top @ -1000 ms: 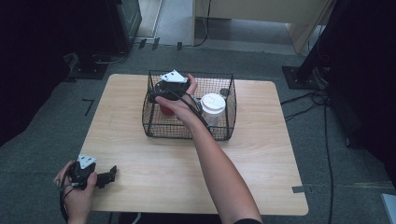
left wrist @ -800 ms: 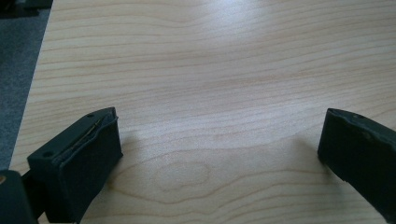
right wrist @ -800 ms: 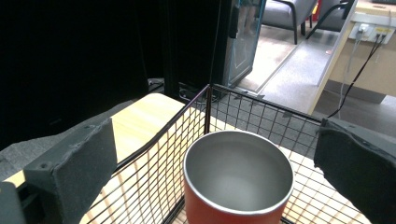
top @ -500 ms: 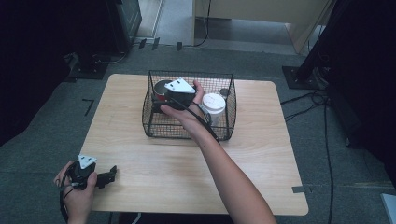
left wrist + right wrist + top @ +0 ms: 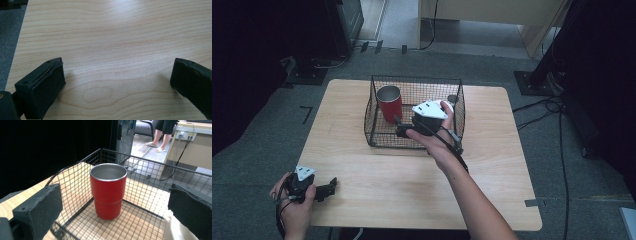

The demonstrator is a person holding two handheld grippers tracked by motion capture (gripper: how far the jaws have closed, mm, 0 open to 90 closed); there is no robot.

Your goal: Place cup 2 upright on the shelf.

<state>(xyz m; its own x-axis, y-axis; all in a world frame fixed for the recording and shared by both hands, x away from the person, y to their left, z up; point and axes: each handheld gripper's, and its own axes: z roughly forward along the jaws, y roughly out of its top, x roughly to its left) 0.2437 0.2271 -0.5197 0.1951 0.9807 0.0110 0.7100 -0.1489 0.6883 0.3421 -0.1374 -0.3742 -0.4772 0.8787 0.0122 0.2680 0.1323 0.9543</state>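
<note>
A red cup (image 5: pixel 108 190) stood upright between the right jaws, inside the wire basket (image 5: pixel 75 180); bare tabletop (image 5: pixel 112 37) lay between the left jaws.

left gripper (image 5: pixel 117 82): jaws wide apart, nothing between | table (image 5: pixel 112 37): bare light wood, edge at left | grey floor (image 5: pixel 10 37) beyond edge

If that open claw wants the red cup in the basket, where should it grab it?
Probably around the red cup's straight upper wall, just under the steel rim. It stands upright in the wire basket, so the right gripper should come down through the open top; the mesh blocks a level approach.
</note>
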